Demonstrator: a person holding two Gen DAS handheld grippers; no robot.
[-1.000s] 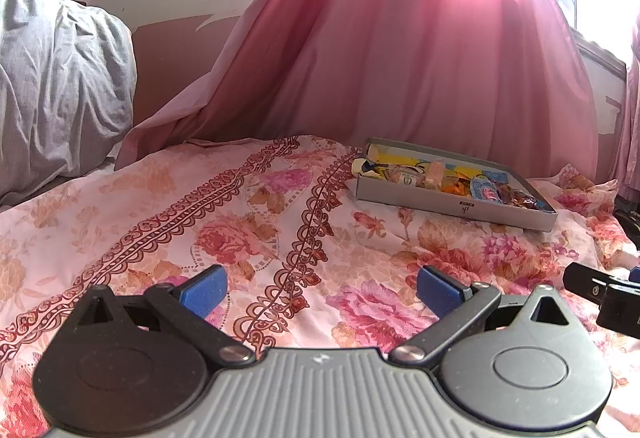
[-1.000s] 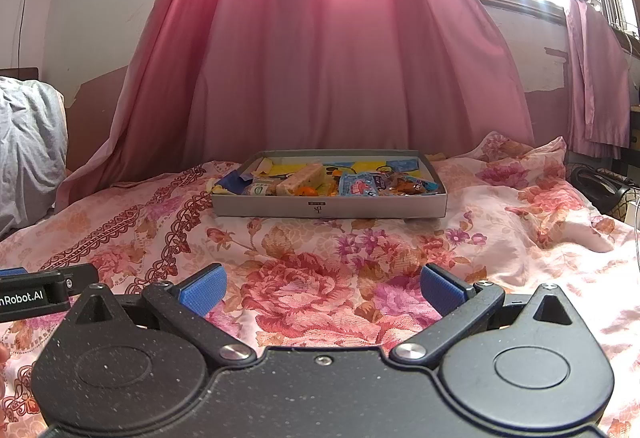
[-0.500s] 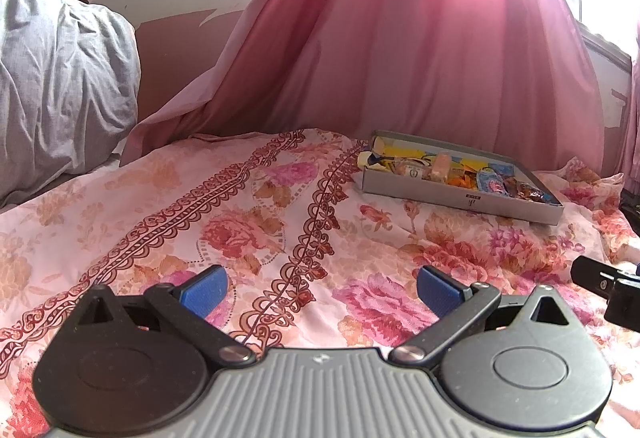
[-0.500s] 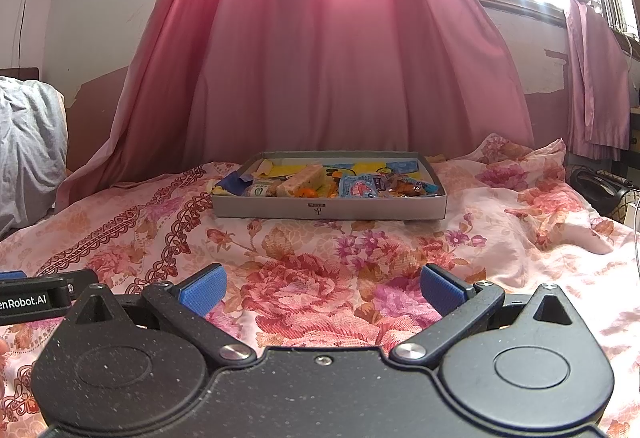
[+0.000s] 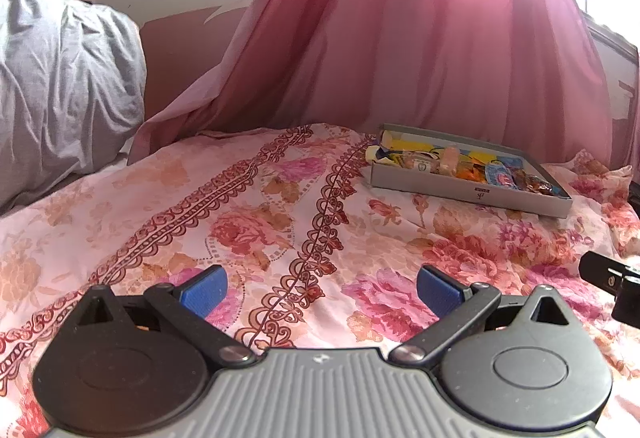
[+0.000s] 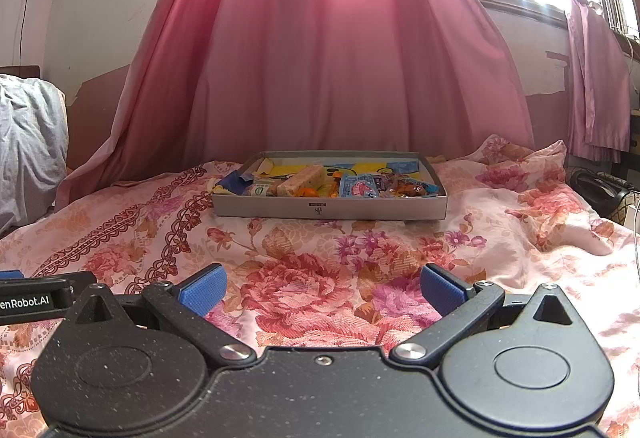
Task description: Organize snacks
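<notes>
In the left wrist view, the left gripper (image 5: pixel 322 288) sits low at the bottom of the frame with its blue pads spread wide and nothing between them, hovering over the floral bedspread (image 5: pixel 248 222). The grey box (image 5: pixel 472 194) of snacks (image 5: pixel 460 164) lies well apart, at centre right, so a hasty reach from this angle could catch the near wall and tip it on the soft bedding. A grey pillow (image 5: pixel 68 86) fills the upper left. In the right wrist view, the right gripper (image 6: pixel 322 288) is likewise released and empty, level and aimed squarely at the box (image 6: pixel 328 207) in mid-frame. The packets (image 6: pixel 358 185) look crowded, so a wide pinch may well grab two at once. The pink curtain (image 6: pixel 320 58) hangs close behind the box.
</notes>
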